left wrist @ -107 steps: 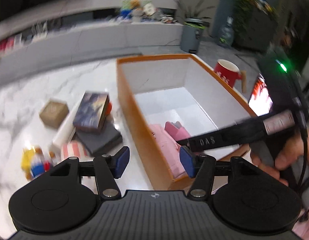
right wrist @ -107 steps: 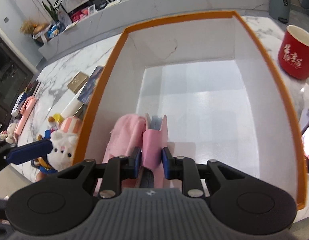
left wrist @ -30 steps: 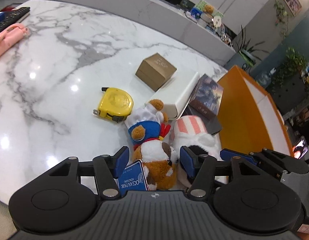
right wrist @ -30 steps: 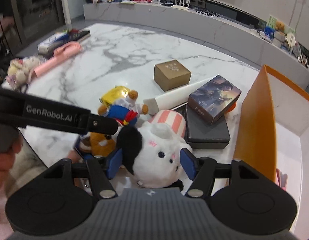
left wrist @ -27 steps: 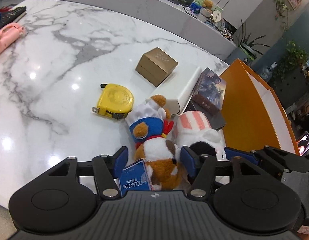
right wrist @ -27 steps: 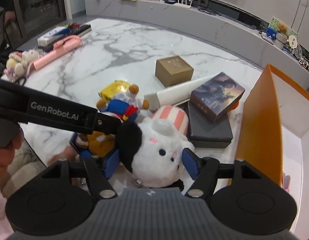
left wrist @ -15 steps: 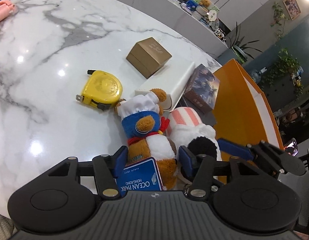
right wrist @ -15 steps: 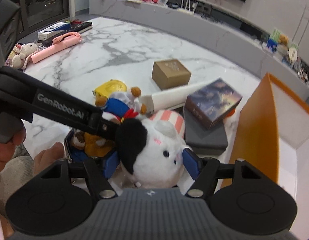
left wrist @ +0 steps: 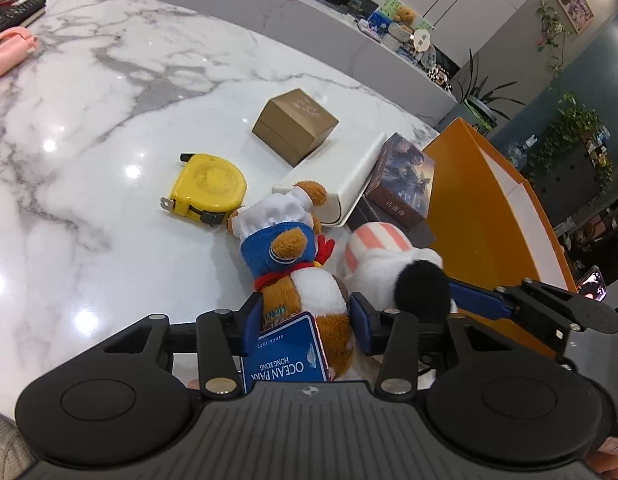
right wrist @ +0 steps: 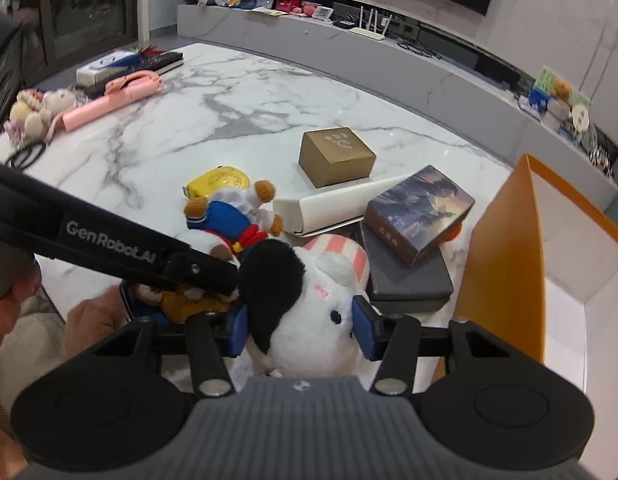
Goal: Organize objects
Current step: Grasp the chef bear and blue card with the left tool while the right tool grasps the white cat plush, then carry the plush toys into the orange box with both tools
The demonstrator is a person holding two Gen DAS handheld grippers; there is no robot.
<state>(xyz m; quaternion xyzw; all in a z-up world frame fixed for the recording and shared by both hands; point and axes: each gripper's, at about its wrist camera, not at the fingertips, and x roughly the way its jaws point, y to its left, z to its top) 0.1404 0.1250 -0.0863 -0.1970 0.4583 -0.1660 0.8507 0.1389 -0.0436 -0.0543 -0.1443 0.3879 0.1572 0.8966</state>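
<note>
My left gripper [left wrist: 305,324] is shut on a brown plush toy [left wrist: 293,264] in a blue and white sailor outfit with a blue Ocean Park tag. My right gripper [right wrist: 301,324] is shut on a white plush toy [right wrist: 309,312] with a black ear and a pink striped hat. Both toys lie side by side at the near edge of the marble table [left wrist: 109,120]. The orange box [right wrist: 505,248] with a white inside stands to the right. In the left wrist view the white plush [left wrist: 393,268] sits beside the orange box [left wrist: 481,220].
A yellow tape measure [left wrist: 207,188], a brown cardboard cube [left wrist: 295,126], a long white box [left wrist: 345,184], and a picture box [right wrist: 421,212] on a dark grey case [right wrist: 405,276] lie just beyond the toys. A pink item [right wrist: 113,100] and small plush toys [right wrist: 33,112] lie far left.
Both grippers have closed in on their plush toys: the left jaws now press the brown toy's body, and the right jaws squeeze the white toy.
</note>
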